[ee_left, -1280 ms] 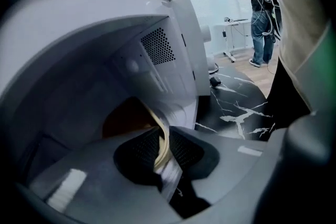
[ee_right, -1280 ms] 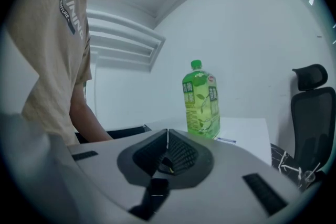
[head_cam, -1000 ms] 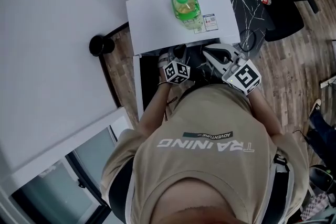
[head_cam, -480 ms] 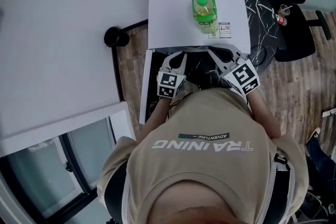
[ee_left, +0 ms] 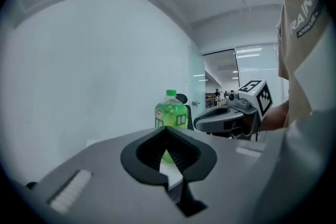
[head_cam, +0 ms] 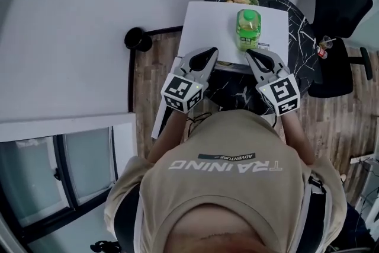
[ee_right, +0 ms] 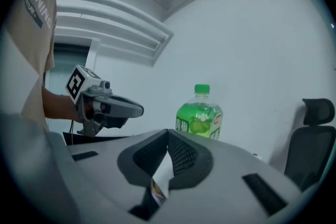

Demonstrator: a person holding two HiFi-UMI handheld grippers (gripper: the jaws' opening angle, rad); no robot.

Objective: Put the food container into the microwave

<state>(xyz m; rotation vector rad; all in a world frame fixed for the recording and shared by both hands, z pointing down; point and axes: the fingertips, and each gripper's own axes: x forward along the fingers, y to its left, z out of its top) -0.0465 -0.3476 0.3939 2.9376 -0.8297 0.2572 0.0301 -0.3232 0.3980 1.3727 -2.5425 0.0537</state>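
**Head view.** The left tool (head_cam: 208, 51) and the right tool (head_cam: 251, 54) are held side by side at the front edge of a white box-shaped microwave (head_cam: 207, 26). It stands on a round black marble-patterned desk (head_cam: 299, 50). Both tools are closed, tips together, with nothing in them. Just beyond the right tool's tips, a green plastic drink bottle (head_cam: 249, 28) stands upright on the microwave's top. A narrow white panel (head_cam: 157, 126) runs back from beside the left tool toward the person, and I take it for the open door. The food container shows nowhere, and the oven cavity is hidden below the tools.

**Left gripper view.** The left tool (ee_left: 167, 131) has its pads meeting at the tip. Only the bottle (ee_left: 171, 113) and the white top show through the gap behind them. The right tool (ee_left: 205, 122) hangs level, off to its right.

**Right gripper view.** The right tool (ee_right: 168, 138) is likewise closed and empty. The bottle (ee_right: 199, 115) is just ahead of it and the left tool (ee_right: 134, 108) is off to its left.

**Judgement.**
- First find the container and spread the tool before reaching for it.
- Grip the container by opposite walls and carry it level.
- Enter low under the top edge so the bottle is not knocked.
- Keep clear of the door panel beside the left tool.
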